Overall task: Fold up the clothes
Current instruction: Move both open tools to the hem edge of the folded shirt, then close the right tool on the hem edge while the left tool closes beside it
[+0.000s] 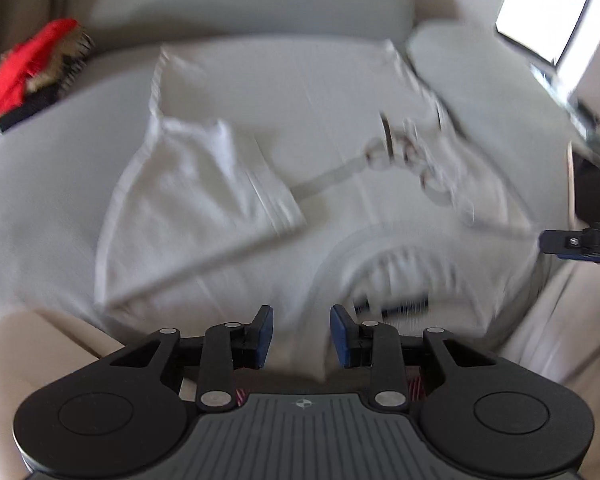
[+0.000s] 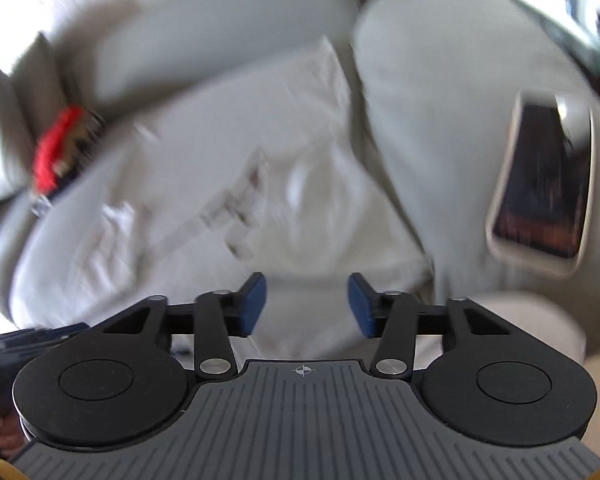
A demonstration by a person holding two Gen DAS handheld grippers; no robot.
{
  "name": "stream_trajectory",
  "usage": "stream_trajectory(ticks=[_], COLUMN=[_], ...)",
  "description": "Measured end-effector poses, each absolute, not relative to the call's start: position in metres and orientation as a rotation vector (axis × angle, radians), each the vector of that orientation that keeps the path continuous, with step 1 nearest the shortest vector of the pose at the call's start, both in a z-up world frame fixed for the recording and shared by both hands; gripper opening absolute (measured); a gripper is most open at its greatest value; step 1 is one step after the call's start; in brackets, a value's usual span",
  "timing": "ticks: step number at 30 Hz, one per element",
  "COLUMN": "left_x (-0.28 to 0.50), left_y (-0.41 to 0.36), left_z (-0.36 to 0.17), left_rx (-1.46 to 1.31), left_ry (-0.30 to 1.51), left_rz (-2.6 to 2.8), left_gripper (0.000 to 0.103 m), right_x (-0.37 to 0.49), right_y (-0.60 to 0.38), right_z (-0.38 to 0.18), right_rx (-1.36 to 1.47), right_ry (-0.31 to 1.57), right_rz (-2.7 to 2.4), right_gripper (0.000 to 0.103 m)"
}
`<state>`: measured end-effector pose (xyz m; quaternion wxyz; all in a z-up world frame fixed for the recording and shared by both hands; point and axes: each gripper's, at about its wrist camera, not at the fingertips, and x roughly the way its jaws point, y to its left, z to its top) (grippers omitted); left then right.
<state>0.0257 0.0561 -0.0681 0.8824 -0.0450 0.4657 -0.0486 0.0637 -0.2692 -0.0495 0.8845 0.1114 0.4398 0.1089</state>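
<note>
Far to the left a heap of red and dark clothes (image 1: 28, 68) sits bunched against the sofa's (image 1: 260, 4) back cushion, out of the way of the working patch. Next to it, spread over the grey seat, lies a white T-shirt (image 1: 300, 152) with a pale printed graphic (image 1: 404, 152) — its left sleeve (image 1: 204, 184) is turned in over the body, while the collar (image 1: 384, 264) faces the near edge, so it looks laid flat for folding and partly folded on that side. The left hand-held gripper (image 1: 302, 336) hovers just above the near hem by the collar, jaws released with nothing between them. The right hand-held gripper (image 2: 307, 304) hangs over the shirt's right part, likewise released and empty. Both views are smeared with motion. Further right a phone (image 2: 540, 188) rests screen-up on the sofa arm (image 2: 440, 100) — parked clear of the cloth, I'd guess.
</note>
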Motion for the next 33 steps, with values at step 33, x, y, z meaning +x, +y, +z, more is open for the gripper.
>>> stream_trajectory(ticks=[33], left_x=[0.364], left_y=[0.199], left_z=[-0.013], left_rx=[-0.366], left_ry=[0.846], left_rz=[-0.019], left_gripper=[0.042], right_x=[0.529], right_y=[-0.261], right_z=[-0.107], right_rx=[0.366], right_ry=[0.999], right_rz=[0.109], right_gripper=[0.044])
